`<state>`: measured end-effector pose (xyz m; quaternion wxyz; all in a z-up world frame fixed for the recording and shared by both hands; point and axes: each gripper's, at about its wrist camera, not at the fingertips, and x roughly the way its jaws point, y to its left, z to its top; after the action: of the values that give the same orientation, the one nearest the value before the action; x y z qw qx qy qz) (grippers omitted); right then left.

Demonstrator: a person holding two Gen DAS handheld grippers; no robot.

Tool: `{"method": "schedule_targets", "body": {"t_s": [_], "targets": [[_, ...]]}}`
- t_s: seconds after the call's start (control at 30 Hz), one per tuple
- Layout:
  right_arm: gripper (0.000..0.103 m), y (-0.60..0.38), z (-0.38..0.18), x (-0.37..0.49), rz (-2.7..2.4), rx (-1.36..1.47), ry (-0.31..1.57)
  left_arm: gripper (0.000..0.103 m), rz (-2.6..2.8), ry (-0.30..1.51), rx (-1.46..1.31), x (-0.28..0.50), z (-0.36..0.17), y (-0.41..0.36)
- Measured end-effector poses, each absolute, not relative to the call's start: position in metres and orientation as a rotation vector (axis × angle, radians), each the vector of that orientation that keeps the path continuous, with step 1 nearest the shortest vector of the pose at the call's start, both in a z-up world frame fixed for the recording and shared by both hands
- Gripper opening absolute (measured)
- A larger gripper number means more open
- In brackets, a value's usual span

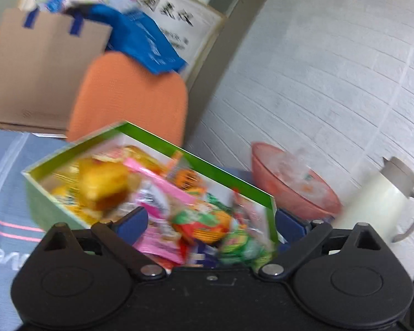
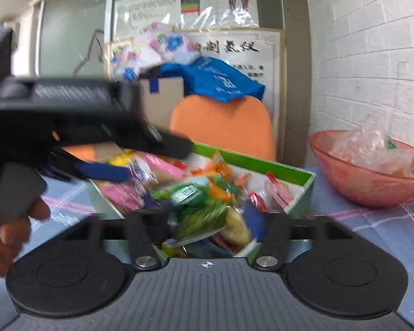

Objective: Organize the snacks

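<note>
Both grippers are hovering over the shallow green cardboard box [image 1: 196, 160] packed with colourful snack packets [image 2: 196, 195], probably hunting for one to sort. The left gripper [image 1: 211, 218] is spread wide, gripping nothing. The right gripper [image 2: 204, 220] is too blurry; can't tell. A pink plastic bowl [image 2: 372, 184] is sitting nearby.
</note>
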<state>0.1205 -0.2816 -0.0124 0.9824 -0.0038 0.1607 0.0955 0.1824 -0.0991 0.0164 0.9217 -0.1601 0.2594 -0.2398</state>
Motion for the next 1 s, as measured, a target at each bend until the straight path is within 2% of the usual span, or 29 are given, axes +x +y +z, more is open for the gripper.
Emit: {"method": "schedule_targets", "body": {"t_s": [0.33, 0.43, 0.6, 0.73, 1.0], "targets": [[0.103, -0.279, 0.005, 0.086, 0.197, -0.006, 0.31, 0.103, -0.467, 0.512, -0.328, 0.141, 0.032, -0.072], [0.103, -0.28, 0.016, 0.067, 0.185, 0.012, 0.303, 0.103, -0.431, 0.551, -0.28, 0.121, 0.041, -0.067], [0.103, -0.28, 0.027, 0.032, 0.137, 0.019, 0.282, 0.103, -0.362, 0.516, -0.232, 0.077, 0.046, -0.056], [0.103, -0.281, 0.025, 0.01, 0.124, 0.016, 0.281, 0.103, -0.254, 0.505, -0.129, 0.045, 0.04, -0.053], [0.103, -0.279, 0.013, -0.003, 0.065, 0.032, 0.338, 0.103, -0.17, 0.563, -0.111, 0.012, 0.016, -0.039]]}}
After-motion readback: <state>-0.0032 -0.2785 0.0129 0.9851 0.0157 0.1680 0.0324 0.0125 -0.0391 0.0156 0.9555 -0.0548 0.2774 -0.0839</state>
